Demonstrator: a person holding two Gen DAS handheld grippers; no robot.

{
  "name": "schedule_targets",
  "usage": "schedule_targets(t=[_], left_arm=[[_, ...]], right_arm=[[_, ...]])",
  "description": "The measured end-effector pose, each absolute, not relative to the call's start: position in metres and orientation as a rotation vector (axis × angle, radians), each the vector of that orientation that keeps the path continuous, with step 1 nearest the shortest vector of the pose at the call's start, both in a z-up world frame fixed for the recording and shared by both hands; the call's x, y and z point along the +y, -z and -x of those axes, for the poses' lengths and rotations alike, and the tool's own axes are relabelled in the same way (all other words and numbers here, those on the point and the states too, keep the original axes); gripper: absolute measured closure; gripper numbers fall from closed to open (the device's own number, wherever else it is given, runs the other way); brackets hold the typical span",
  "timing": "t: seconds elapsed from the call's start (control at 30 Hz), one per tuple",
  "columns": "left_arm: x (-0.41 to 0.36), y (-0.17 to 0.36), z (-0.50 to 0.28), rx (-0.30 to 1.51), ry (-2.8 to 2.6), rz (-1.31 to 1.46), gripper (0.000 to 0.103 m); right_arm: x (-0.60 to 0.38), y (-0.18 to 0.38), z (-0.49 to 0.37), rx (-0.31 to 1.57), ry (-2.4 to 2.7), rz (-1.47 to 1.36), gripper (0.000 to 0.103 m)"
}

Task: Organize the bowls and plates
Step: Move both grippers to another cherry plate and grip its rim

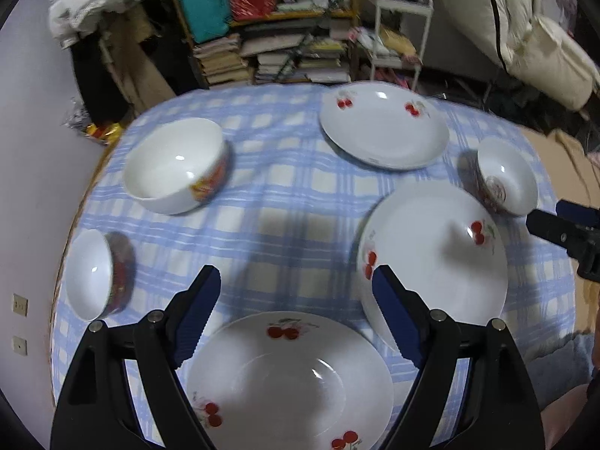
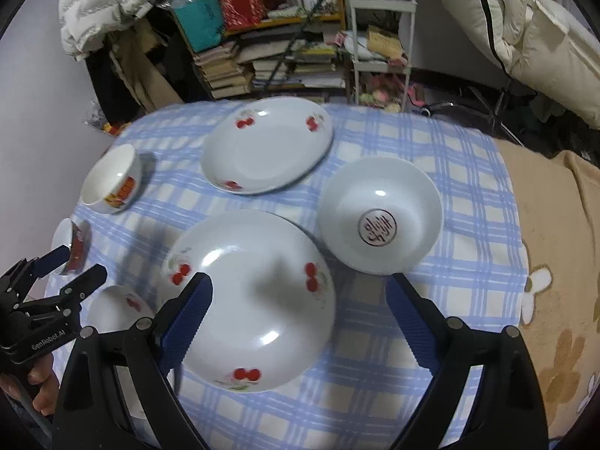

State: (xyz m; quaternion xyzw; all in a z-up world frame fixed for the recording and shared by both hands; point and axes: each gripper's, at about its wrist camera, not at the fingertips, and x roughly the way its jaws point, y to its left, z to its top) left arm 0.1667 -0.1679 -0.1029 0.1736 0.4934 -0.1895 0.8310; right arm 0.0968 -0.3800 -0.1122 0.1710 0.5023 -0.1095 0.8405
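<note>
Three white cherry-print plates lie on the blue checked tablecloth [image 1: 285, 202]: a near one [image 1: 288, 382], a right one [image 1: 435, 251], a far one [image 1: 384, 125]. My left gripper [image 1: 296, 296] is open and empty above the near plate. My right gripper [image 2: 300, 300] is open and empty over the right plate [image 2: 251, 300]. A big white bowl [image 1: 174, 165], a small bowl [image 1: 99, 273] and a bowl with a red seal [image 2: 378, 215] stand around them.
The small table's edges fall off close on all sides. A wall stands at the left. Stacked books and a shelf [image 2: 270, 60] lie behind, a white rack [image 2: 378, 41] beside them. A blanket with flowers [image 2: 555, 281] lies to the right.
</note>
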Motion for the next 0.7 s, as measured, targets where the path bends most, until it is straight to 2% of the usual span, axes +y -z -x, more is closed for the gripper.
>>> schedule_targets(t=[0.7], left_arm=[[-0.202,0.181,-0.185,1.219,0.396,-0.449,0.021]], right_arm=[[-0.398,0.195,-0.108,1.240,0.198,-0.468,0.007]])
